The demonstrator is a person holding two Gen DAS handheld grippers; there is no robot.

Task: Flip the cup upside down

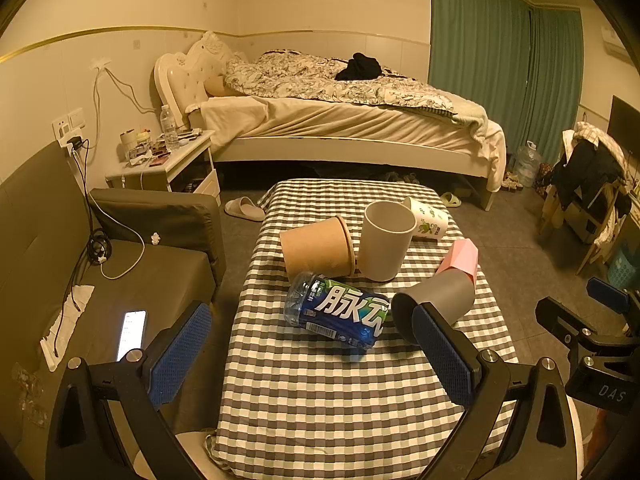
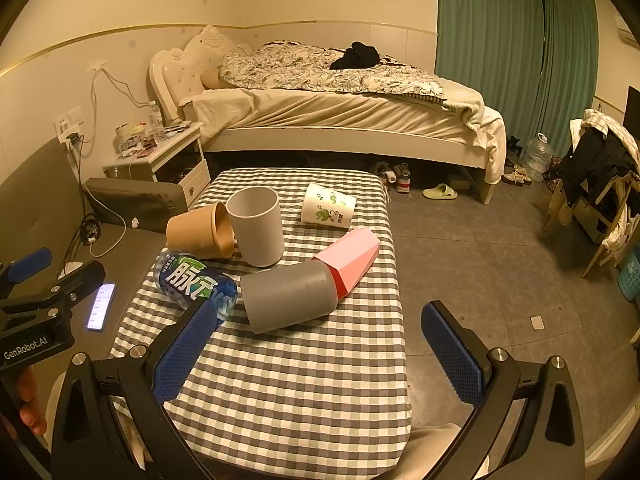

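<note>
the grey-and-white checked cloth-covered desk [image 2: 304, 364] fills the middle of both views, with the cream bed with a patterned quilt [image 2: 340, 92] beyond it at 12 o'clock. your left gripper [image 1: 316, 354] hangs over the near end of the desk, its blue-padded fingers [image 1: 182, 354] spread wide and holding nothing. your right gripper [image 2: 320, 354] sits just the same, fingers [image 2: 452, 354] wide apart and empty, with the right one out over the floor.

the upright off-white cylindrical cup [image 2: 256, 226] stands mouth-up near the desk's centre. touching it at 9 o'clock lies the brown paper cup [image 2: 200, 232] on its side. the grey cup [image 2: 288, 300] lies on its side nearest you, its base against the pink faceted cup [image 2: 352, 258], also lying down. the blue-labelled plastic bottle [image 2: 192, 282] lies at the grey cup's 9 o'clock. the white paper cup with green print [image 2: 328, 208] lies on its side at the far right, apart from the rest.
</note>
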